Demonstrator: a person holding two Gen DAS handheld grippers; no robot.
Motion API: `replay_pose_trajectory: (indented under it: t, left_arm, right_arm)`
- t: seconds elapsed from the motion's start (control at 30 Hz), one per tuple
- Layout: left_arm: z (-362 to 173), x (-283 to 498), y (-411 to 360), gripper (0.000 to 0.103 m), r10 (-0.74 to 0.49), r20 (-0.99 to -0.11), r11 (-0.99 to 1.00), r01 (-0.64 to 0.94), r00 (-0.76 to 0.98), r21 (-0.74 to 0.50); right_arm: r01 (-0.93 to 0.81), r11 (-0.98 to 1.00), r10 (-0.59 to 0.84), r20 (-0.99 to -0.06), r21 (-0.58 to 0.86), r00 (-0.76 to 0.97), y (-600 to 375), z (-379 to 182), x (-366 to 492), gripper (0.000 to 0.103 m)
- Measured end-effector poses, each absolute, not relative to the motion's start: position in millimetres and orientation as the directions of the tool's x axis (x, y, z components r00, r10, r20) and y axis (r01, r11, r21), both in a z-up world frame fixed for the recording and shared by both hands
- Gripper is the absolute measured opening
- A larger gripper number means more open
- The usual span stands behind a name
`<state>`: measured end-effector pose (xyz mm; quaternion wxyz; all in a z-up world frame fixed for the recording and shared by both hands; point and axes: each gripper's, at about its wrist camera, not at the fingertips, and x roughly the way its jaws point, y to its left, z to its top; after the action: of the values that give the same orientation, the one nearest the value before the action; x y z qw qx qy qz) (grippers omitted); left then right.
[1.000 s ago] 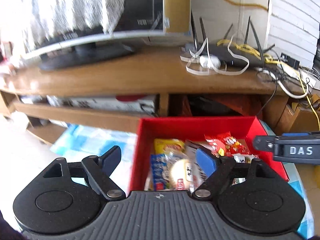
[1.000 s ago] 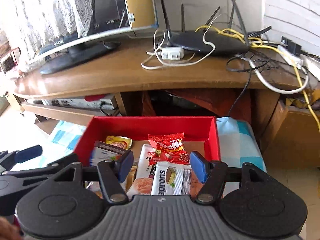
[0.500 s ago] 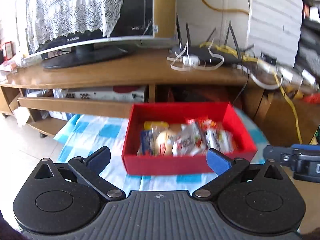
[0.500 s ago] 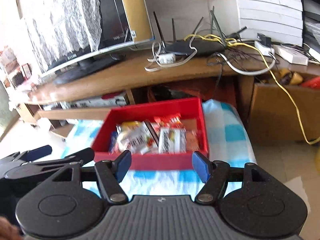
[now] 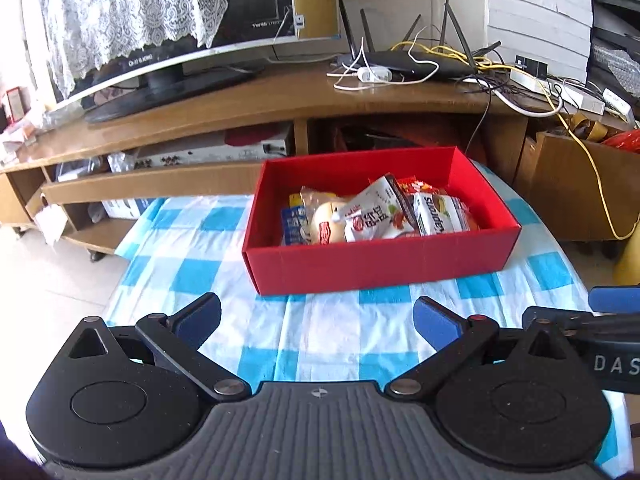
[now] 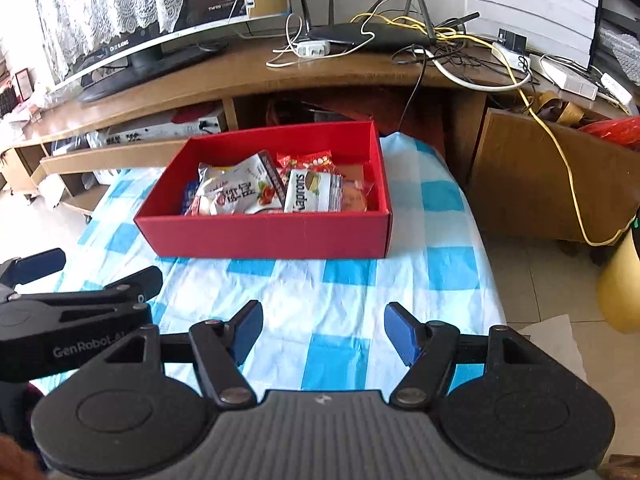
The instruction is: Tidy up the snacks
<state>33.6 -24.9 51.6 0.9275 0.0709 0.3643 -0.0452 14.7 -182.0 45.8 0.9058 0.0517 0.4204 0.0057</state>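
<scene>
A red cardboard box [image 5: 380,262] [image 6: 264,238] sits on a blue-and-white checked cloth [image 5: 320,336] [image 6: 332,292]. Several snack packets lie inside it, among them a white pouch with red print [image 5: 372,216] [image 6: 240,194] and a white-green packet [image 5: 436,216] [image 6: 312,192]. My left gripper [image 5: 316,316] hangs over the cloth in front of the box, open wide with nothing between its blue pads. My right gripper [image 6: 324,332] is likewise open and empty, short of the box's near wall. In each wrist view the other gripper shows at the picture's edge [image 5: 600,320] [image 6: 60,300].
Behind the box runs a long wooden TV stand [image 5: 280,100] [image 6: 240,76] with a curved screen [image 5: 180,56], a router [image 5: 416,60] [image 6: 368,34] and tangled cables. A brown cabinet [image 6: 540,168] stands to the right. Tiled floor [image 5: 52,280] lies beyond both cloth edges.
Both grippers have drawn back from over the box, so the box now lies farther ahead with cloth showing in front of it. Both pairs of jaws stand wider than a second ago.
</scene>
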Motion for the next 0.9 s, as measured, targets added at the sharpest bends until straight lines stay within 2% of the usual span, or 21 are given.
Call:
replay_pose_trajectory:
  t: [0.9]
  left_arm:
    - [27.3,34.6,-19.3,0.103,-0.014,-0.796,0.991,0.116,0.605,0.07]
  right_arm:
    - [0.029,0.996,0.047,-0.805,0.079,0.591,-176.9,28.1,14.7,0.098]
